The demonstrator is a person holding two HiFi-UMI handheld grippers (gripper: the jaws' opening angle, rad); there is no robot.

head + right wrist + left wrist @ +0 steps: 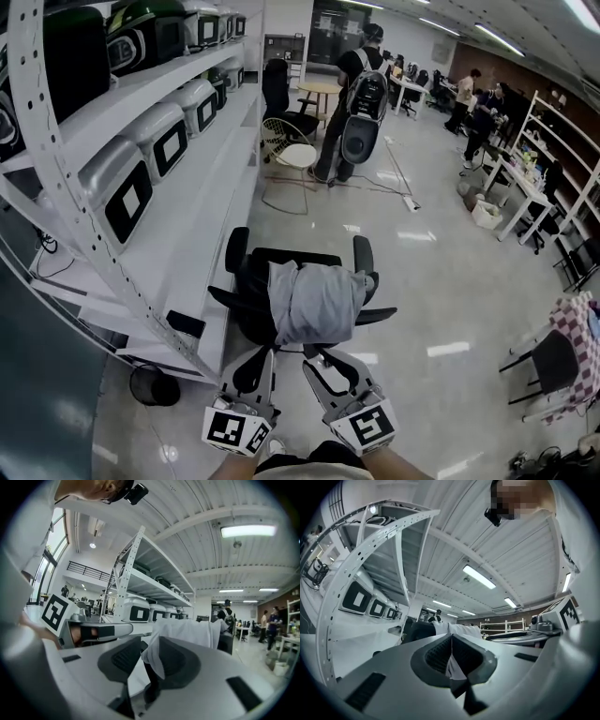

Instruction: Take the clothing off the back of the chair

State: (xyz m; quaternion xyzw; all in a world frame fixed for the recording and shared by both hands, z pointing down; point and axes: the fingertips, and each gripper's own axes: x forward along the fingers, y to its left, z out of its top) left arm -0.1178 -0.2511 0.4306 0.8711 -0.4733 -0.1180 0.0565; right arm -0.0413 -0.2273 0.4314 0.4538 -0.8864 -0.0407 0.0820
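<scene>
A light grey garment [314, 300] hangs over the back of a black office chair [291, 257], straight ahead of me in the head view. Both grippers reach up from the bottom edge to its lower hem. My left gripper [265, 352] is at the hem's left corner. In the left gripper view its jaws [451, 656] are shut, with a thin wedge of pale cloth pinched between the pads. My right gripper [314, 354] is under the hem's middle. In the right gripper view a fold of the garment [187, 632] runs from the chair down into its jaws [143, 660], which are shut on it.
White shelving [187, 187] with rows of grey appliances runs along the left, close to the chair. A small black bin [155, 384] stands at its foot. A person with a backpack [361, 94] stands farther off. A chair with checkered cloth [572, 347] is at right.
</scene>
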